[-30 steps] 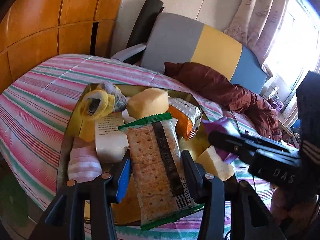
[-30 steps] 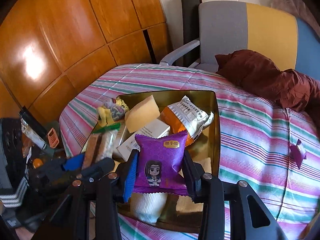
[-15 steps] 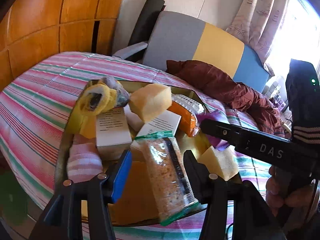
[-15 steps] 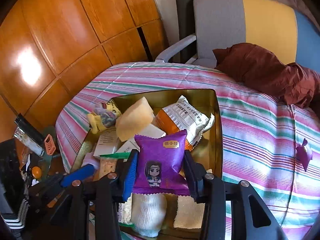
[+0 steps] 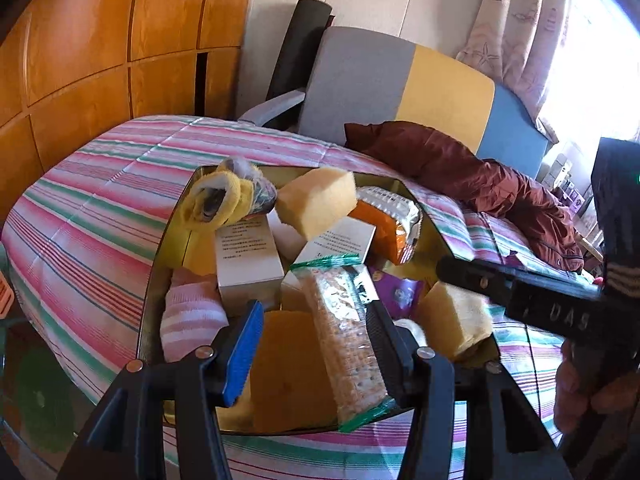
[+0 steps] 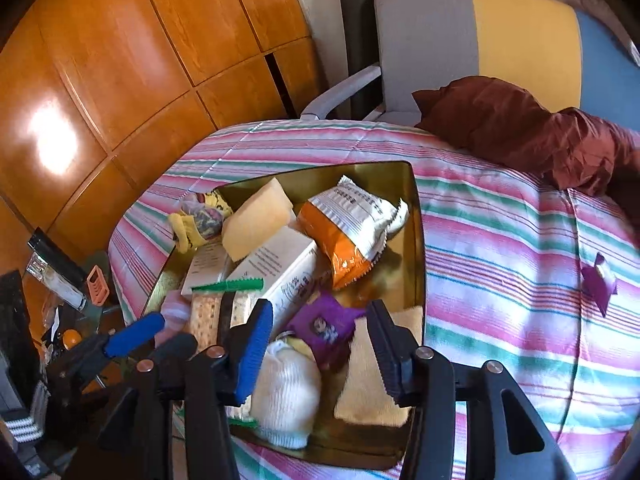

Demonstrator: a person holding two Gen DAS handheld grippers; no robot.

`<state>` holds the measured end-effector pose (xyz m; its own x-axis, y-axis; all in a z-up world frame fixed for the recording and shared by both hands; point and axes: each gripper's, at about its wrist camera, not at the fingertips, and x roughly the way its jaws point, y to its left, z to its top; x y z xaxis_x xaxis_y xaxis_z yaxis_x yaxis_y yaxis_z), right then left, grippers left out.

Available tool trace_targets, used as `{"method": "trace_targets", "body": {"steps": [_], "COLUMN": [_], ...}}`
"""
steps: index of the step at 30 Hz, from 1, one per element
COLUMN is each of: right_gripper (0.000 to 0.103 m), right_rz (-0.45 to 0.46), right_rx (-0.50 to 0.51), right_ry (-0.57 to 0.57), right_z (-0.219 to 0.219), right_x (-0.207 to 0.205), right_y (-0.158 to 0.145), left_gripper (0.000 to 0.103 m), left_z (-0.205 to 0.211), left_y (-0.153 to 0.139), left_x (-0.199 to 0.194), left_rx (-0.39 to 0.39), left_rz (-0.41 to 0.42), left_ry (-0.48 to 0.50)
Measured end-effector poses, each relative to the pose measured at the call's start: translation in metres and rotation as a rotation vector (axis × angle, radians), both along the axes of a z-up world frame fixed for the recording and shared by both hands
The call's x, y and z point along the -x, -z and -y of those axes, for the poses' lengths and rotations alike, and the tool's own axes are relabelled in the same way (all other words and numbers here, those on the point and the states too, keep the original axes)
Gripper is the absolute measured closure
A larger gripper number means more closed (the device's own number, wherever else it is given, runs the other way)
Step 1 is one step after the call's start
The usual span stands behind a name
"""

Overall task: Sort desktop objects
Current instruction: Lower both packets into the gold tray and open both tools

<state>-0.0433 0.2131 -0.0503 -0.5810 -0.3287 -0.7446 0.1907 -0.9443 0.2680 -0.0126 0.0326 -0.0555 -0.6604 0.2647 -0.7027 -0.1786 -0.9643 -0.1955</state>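
Dropping stuff into the gold tray [image 6: 418, 240]: right gripper [image 6: 320, 350] jaws opening, purple snack packet [image 6: 324, 326] loose below, left gripper [image 5: 316, 340] apart around the cracker pack [image 5: 344, 332], so next grab 2 fresh items.

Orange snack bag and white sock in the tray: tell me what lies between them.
The purple snack packet lies between the orange snack bag and the white sock, inside the gold tray. The right wrist view shows it.
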Motion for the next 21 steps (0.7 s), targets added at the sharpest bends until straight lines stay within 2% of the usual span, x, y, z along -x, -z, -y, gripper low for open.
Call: {"method": "trace_targets", "body": {"steps": [2,11,21], "right_gripper": [0.046,0.044,0.042], "right_rz": [-0.001,-0.021,-0.029], "right_rx": [0.0,-0.046,-0.072], "right_ry": [0.003,0.008,0.032], "right_z": [-0.002,-0.005,-0.019], "right_x": [-0.006,-0.031,-0.055], "right_y": [0.0,-0.002,-0.007], "left_gripper": [0.049,0.049,0.049], "left_z": [-0.002,-0.013,-0.024], "left_y": [-0.004,-0.022,-0.027], "left_x": [-0.003,-0.015,-0.023], "left_rx": [0.005,0.047,0.058], "left_rz": [-0.011,-0.061,-0.068], "left_ry": [0.005,0.023,0.06]}}
